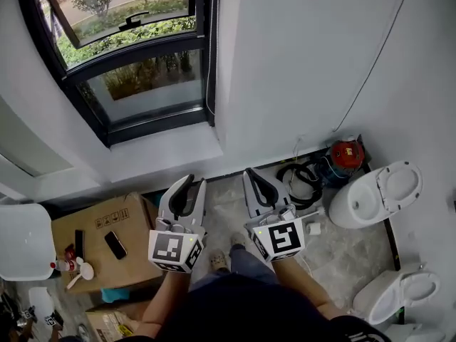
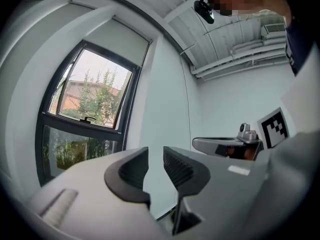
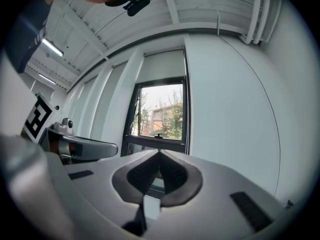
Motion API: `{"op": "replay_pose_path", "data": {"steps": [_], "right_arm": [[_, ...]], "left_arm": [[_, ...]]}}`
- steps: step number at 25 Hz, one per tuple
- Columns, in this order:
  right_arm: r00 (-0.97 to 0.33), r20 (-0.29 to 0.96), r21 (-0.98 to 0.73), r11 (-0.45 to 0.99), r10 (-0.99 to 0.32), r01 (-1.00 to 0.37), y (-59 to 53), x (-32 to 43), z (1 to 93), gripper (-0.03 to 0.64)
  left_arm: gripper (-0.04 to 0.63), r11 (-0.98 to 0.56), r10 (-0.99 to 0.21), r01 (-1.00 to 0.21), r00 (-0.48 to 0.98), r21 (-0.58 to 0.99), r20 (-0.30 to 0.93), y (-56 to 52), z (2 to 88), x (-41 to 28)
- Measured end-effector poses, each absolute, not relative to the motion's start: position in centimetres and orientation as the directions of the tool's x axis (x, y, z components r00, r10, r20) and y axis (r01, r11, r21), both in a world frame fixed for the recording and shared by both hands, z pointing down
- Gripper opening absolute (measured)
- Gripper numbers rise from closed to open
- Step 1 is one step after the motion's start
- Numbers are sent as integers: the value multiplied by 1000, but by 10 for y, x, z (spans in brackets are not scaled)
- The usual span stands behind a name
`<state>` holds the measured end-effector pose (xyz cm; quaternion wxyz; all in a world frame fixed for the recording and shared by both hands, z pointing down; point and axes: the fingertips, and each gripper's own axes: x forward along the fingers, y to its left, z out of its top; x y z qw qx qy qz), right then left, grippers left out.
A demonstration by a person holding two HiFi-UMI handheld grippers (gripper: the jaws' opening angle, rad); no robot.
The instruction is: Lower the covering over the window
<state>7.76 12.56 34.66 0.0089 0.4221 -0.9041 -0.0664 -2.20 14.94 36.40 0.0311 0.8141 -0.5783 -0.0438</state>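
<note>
Holds white plastic left gripper [image 1: 187, 184] and right gripper [image 1: 258, 177] side by side near the black-framed glass window [image 1: 135, 55] in head view; shows left fingers apart, empty, with pale fabric roller blind [image 2: 117, 40] up at the window's top in left gripper view; shows right fingers together, empty, in right gripper view.

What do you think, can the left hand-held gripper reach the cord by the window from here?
Probably not yet. The left hand-held gripper, open and empty, is held well short of the wall, the windowsill lying between it and the cord. Nothing blocks the way; stepping closer should do.
</note>
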Motion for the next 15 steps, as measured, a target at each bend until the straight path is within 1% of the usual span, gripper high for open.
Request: {"op": "replay_pose_path", "data": {"steps": [7, 15], "right_arm": [[-643, -39, 135, 634, -765, -762, 81, 68, 350, 11], [-661, -117, 138, 647, -741, -750, -15, 39, 340, 11]], "left_arm": [[79, -339, -941, -933, 335, 117, -55, 104, 366, -29], [78, -367, -929, -926, 362, 85, -71, 17, 358, -38]]}}
